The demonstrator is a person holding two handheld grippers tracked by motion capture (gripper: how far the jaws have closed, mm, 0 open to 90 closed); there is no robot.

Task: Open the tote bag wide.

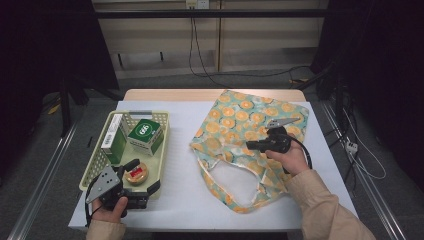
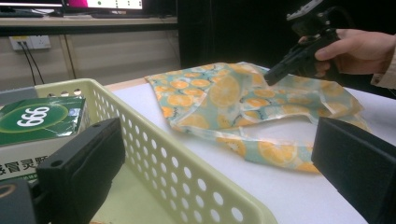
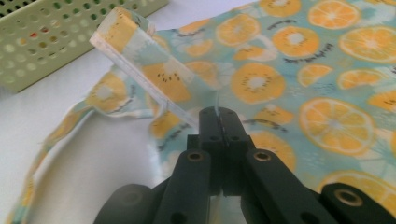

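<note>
A tote bag [image 1: 240, 125] printed with orange slices lies on the white table cover, its handles toward the person. My right gripper [image 1: 248, 146] is shut on a fold of the bag's edge near its opening. In the right gripper view the jaws [image 3: 218, 114] pinch that fold and a strip of the bag [image 3: 140, 51] rises up from them. My left gripper [image 1: 145, 177] is open at the near right corner of a pale green basket [image 1: 162, 150]. In the left gripper view one jaw stands inside the basket wall [image 2: 177, 172] and the other outside, over the table.
The basket holds a green box [image 1: 145, 134], a tall white and green box [image 1: 114, 137] and a small round tin [image 1: 136, 174]. White table cover lies between the basket and the bag. The table's far edge is bare wood [image 1: 175, 95].
</note>
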